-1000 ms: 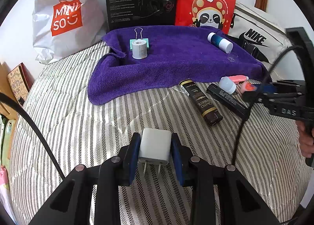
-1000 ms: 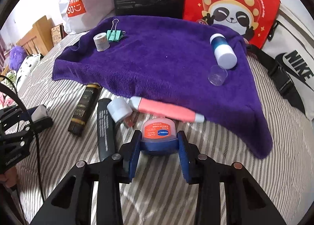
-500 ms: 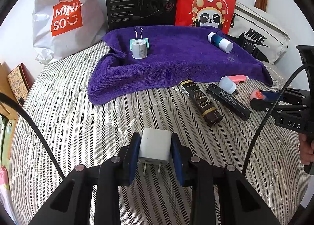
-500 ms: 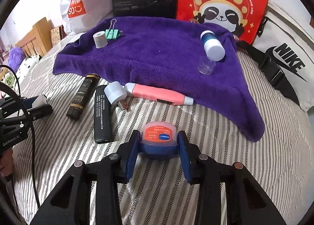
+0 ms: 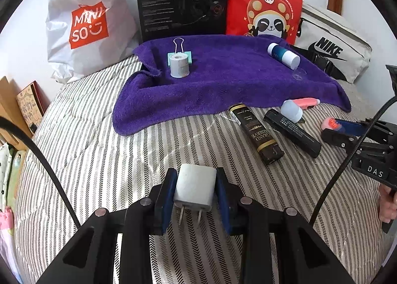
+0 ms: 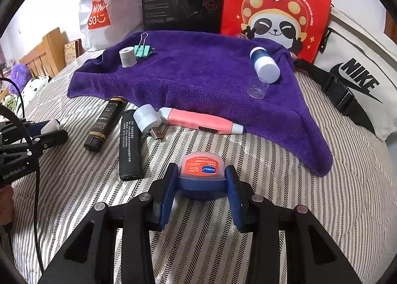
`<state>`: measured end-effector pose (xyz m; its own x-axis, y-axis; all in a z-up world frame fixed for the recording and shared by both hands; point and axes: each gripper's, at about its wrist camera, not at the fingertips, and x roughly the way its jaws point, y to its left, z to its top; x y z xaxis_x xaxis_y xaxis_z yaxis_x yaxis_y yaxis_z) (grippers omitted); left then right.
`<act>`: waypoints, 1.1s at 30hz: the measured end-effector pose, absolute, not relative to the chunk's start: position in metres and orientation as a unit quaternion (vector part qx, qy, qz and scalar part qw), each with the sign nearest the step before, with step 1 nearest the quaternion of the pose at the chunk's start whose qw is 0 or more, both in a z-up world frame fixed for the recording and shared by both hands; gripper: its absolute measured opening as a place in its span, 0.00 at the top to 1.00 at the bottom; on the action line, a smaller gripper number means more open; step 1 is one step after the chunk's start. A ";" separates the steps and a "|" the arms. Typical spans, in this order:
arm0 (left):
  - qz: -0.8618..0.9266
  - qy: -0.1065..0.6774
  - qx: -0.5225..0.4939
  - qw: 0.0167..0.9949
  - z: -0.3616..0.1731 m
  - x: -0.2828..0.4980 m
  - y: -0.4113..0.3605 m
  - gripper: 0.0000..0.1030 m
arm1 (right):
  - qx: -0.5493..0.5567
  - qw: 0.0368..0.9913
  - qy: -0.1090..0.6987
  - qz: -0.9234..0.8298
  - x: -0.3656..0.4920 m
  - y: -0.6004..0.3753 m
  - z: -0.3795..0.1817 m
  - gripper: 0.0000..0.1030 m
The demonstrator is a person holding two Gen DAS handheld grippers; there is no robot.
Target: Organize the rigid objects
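Right now my left gripper clamps the white plug adapter above the striped bedspread; my right gripper grips the balm jar, near the purple towel.

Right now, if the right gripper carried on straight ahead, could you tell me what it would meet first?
Probably the pink pen, lying crosswise at the towel's near edge, straight ahead of the right gripper and its jar. Depth is uncertain; held higher, it could pass over.

tape roll before binder clip on towel.
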<state>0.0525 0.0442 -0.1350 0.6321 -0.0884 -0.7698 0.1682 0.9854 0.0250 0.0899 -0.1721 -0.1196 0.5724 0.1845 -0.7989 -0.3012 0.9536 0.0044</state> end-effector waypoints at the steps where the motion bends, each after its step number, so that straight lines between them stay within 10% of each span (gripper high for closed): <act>1: -0.072 0.423 0.045 0.902 -0.135 0.053 0.044 0.72 | -0.063 0.884 0.442 0.139 0.090 -0.172 -0.120 0.63; 33: -0.055 0.425 0.035 0.903 -0.135 0.061 0.043 0.71 | -0.064 0.884 0.442 0.138 0.090 -0.172 -0.119 0.63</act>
